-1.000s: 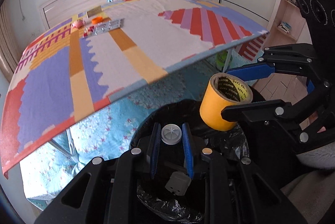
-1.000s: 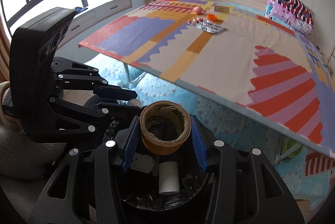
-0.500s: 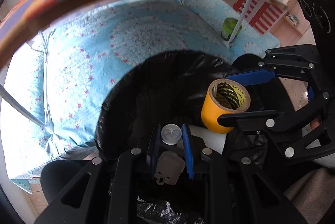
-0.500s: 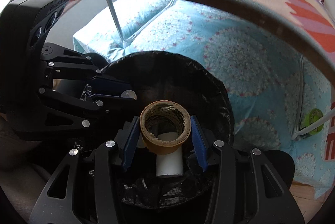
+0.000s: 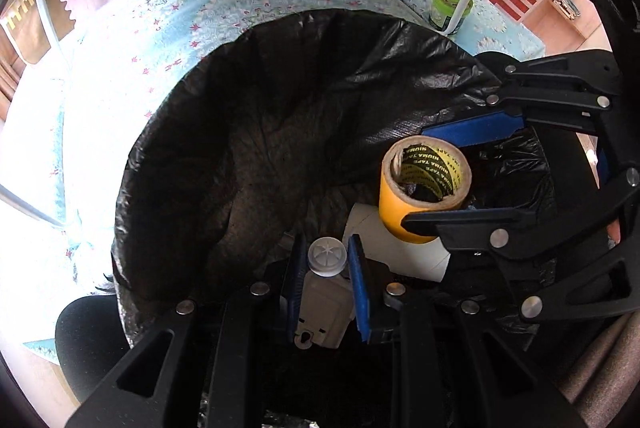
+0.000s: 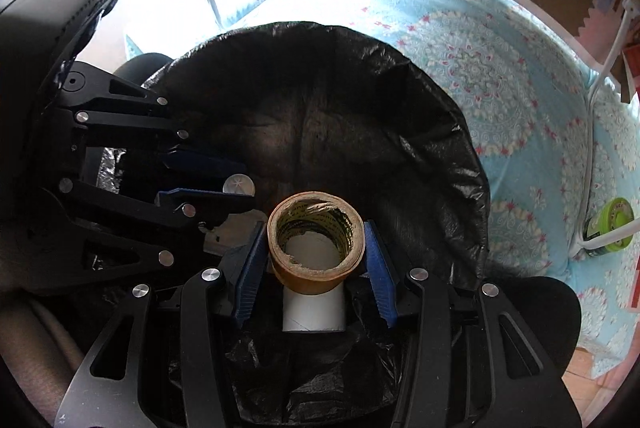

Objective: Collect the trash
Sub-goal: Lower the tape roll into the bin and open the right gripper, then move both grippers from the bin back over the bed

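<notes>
Bin liner (image 5: pixel 256 156) glossy black; tape roll (image 5: pixel 404 208) yellow-orange outside, black-and-yellow print inside its tan core. Bottle cap (image 5: pixel 327 255) translucent white with a star pattern; tube (image 6: pixel 313 312) in the bin plain white. Sheet (image 6: pixel 500 68) pale blue with floral medallions and pink stars; jar (image 6: pixel 614 224) lid lime green.

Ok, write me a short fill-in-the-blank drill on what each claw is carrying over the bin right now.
1. The right claw is shut on a roll of ____.
2. The left claw grips a small bottle whose cap is ____ in colour.
3. Both claws hang over a bin lined with a ____ plastic bag.
4. A ____ tube already lies in the bin.

Missing words: tape; white; black; white
</notes>
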Action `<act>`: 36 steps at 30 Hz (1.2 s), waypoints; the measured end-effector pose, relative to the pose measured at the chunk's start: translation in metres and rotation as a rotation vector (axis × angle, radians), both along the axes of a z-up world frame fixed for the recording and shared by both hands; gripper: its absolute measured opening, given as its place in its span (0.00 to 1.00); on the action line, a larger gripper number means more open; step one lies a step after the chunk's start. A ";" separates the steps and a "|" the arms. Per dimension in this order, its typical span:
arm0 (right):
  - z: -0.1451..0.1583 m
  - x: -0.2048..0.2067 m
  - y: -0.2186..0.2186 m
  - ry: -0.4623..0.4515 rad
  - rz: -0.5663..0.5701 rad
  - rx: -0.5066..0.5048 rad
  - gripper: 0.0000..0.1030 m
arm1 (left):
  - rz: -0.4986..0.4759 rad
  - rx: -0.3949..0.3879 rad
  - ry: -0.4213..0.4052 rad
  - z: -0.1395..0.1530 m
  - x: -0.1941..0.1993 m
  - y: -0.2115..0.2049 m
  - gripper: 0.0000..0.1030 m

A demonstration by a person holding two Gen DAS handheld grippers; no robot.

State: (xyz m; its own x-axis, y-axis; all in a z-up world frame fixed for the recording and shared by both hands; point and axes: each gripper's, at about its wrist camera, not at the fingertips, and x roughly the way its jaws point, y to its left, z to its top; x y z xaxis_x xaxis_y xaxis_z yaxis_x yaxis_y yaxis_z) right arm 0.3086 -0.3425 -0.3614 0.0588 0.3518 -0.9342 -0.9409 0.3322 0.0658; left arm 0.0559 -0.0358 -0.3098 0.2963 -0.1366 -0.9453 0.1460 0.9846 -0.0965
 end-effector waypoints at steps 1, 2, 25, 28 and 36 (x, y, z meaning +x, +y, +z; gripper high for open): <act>-0.001 0.000 0.000 0.000 -0.001 0.000 0.46 | 0.002 -0.001 0.002 -0.001 0.000 0.000 0.20; -0.001 -0.001 0.000 0.000 -0.002 0.000 0.46 | 0.005 0.000 0.005 -0.002 0.000 0.001 0.20; 0.030 -0.004 -0.019 -0.036 -0.052 0.092 0.54 | 0.036 -0.009 -0.101 0.037 -0.012 0.004 0.47; 0.037 -0.005 -0.025 -0.039 -0.069 0.111 0.54 | 0.044 -0.015 -0.122 0.045 -0.017 0.005 0.47; 0.056 -0.003 -0.038 -0.063 -0.114 0.162 0.54 | 0.070 -0.021 -0.187 0.069 -0.028 0.014 0.47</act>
